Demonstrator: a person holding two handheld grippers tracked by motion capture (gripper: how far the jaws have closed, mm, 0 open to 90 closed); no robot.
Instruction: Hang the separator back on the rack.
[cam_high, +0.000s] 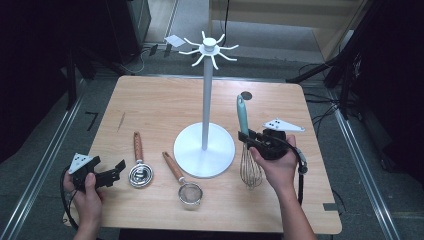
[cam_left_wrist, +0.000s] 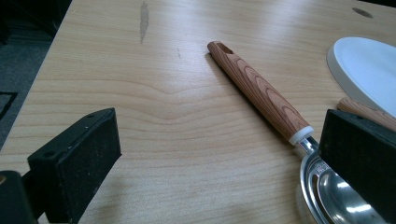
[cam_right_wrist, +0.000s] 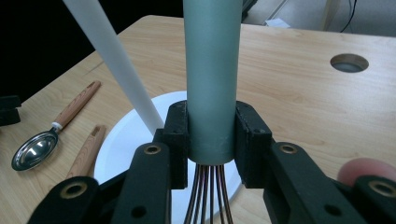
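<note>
The right hand-held gripper (cam_high: 248, 138) was clamped on the whisk (cam_high: 247, 150), with its two black pads squeezing the bottom of the whisk's green handle (cam_right_wrist: 212, 70), just above the wires. The whisk stood almost upright, handle up and wires down, close beside the round white base of the hanging stand (cam_high: 204, 149) on the wooden surface (cam_high: 150, 105). From the high view it was hard to tell if the wires were touching the surface or just above it. The job in hand looked like hanging the whisk on one of the white hooks (cam_high: 210, 49) at the top of the tall pole. To do that well, the person would need to lift the whisk straight up, keep it clear of the pole, and hold on tight so the smooth handle did not slip. The top end of the handle would have to meet a hook tip slowly. The left hand-held gripper (cam_high: 111, 172) was open with nothing in it, resting low near the scoop (cam_high: 139, 170) with the wooden handle. A small strainer (cam_high: 184, 184) lay nearby.
</note>
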